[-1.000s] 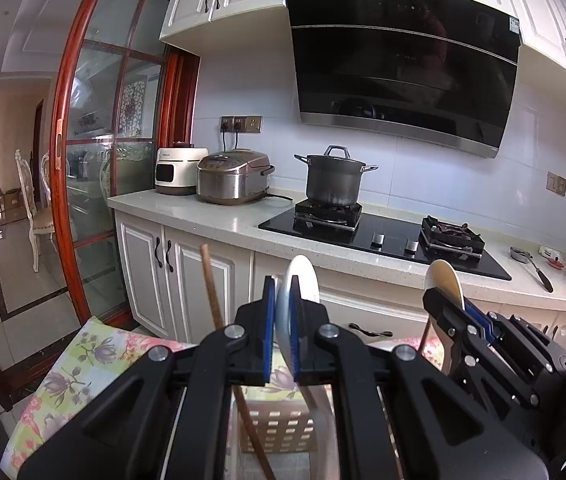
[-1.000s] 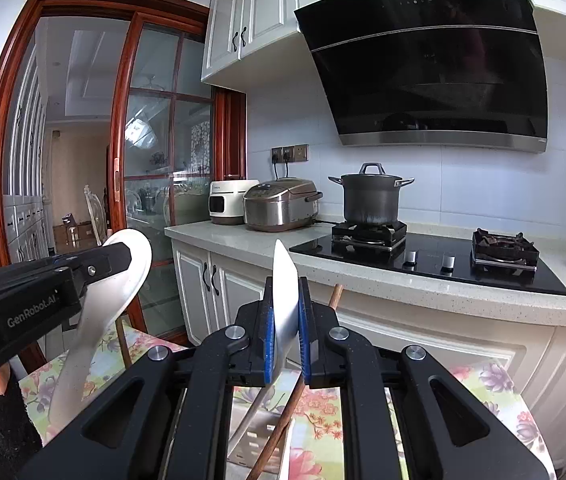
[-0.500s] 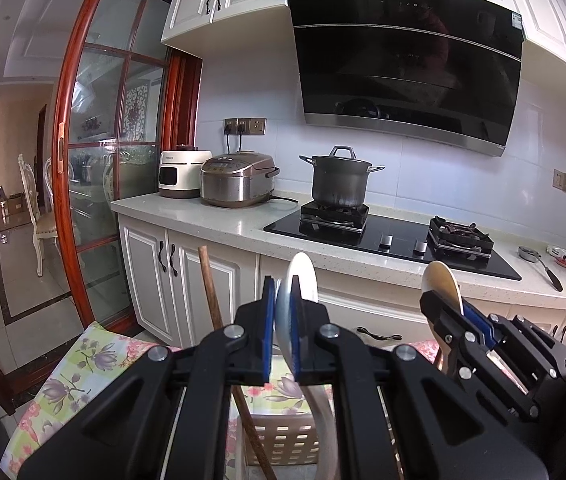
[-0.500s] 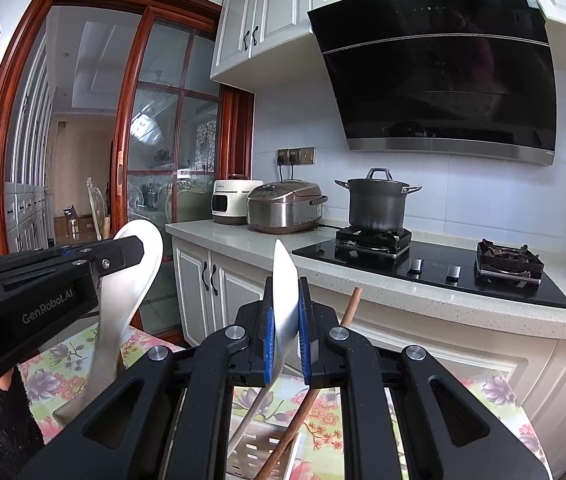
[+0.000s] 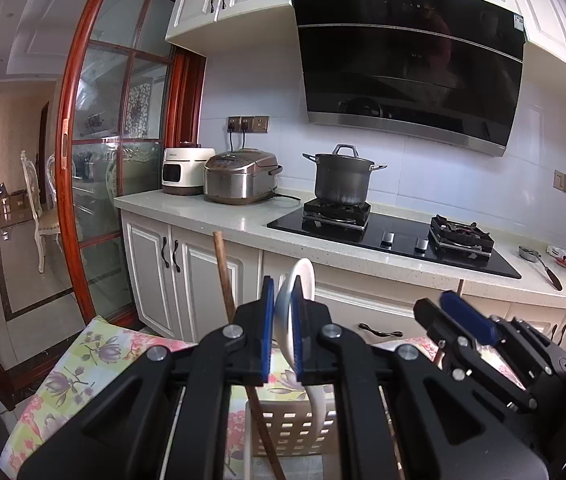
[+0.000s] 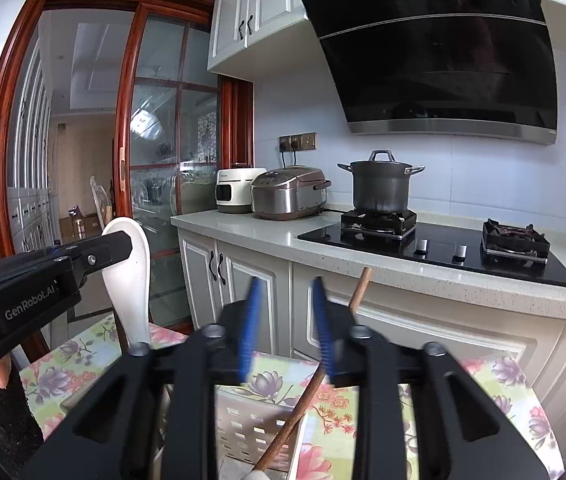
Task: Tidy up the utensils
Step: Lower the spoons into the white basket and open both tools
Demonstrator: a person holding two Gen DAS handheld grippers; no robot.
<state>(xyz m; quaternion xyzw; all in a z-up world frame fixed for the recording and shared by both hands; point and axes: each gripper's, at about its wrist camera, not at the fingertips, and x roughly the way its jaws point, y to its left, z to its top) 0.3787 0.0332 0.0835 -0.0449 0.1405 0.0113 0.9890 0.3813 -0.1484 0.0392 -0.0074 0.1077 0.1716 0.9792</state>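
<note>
At far left of the right wrist view, the left gripper (image 6: 123, 242) enters side-on, its jaws clamped on a white spoon (image 6: 131, 280) that stands upright, bowl uppermost. In the left wrist view the same spoon (image 5: 297, 312) sits pinched between the blue pads (image 5: 265, 328), its handle running down toward the white slotted basket (image 5: 283, 428) below.

A wooden stick (image 5: 227, 280) leans in that basket just left of the spoon (its lower end is hidden behind the gripper body).

The basket stands on a floral tablecloth (image 5: 83, 364).

Further right, the right gripper (image 6: 285, 324) is opening: its blue pads (image 6: 249, 328) are blurred with motion and stand apart, with nothing between them. The wooden stick (image 6: 357, 292) rises behind its right-hand finger, touching neither pad. In the left wrist view this gripper (image 5: 449, 312) appears at lower right, holding nothing.

Beyond, on the counter (image 5: 243, 224): a rice cooker (image 5: 239, 178), then a lidded pot (image 5: 343, 178) on the hob.
</note>
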